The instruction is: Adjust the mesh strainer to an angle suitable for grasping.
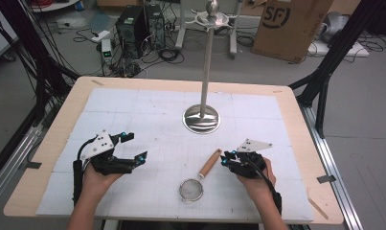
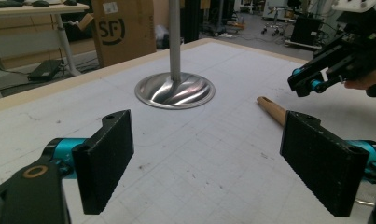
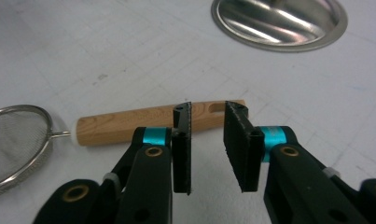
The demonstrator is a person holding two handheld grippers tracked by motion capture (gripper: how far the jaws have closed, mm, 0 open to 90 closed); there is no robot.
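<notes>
A small strainer (image 1: 195,182) with a wooden handle (image 1: 210,163) is lying on the white tabletop (image 1: 147,115), near the person and a little right of the middle. Its round mesh bowl (image 1: 191,189) is sitting at the near end, and the handle is pointing away and to the right.

The right gripper (image 1: 227,159) is hovering just beside the far tip of that handle, held in the person's right hand (image 1: 257,179). In the right gripper view its fingers (image 3: 182,144) are standing a small way apart, holding nothing, with the wooden handle (image 3: 143,123) lying crosswise just beyond their tips and the mesh bowl (image 3: 15,140) off to the left. Whether the tips are touching the wood is hard to tell.

The left gripper (image 1: 135,148) is resting over the left part of the tabletop, well apart from the strainer, in the person's left hand (image 1: 98,178). In the left gripper view its fingers (image 2: 106,158) are spread wide and gripping nothing; the end of the handle (image 2: 272,109) is showing beside the right one.

A metal stand (image 1: 201,118) with a round base and a tall pole is standing on the tabletop farther away, beyond the strainer. On the floor behind the tabletop a cardboard box (image 1: 291,24) is sitting at the right.
</notes>
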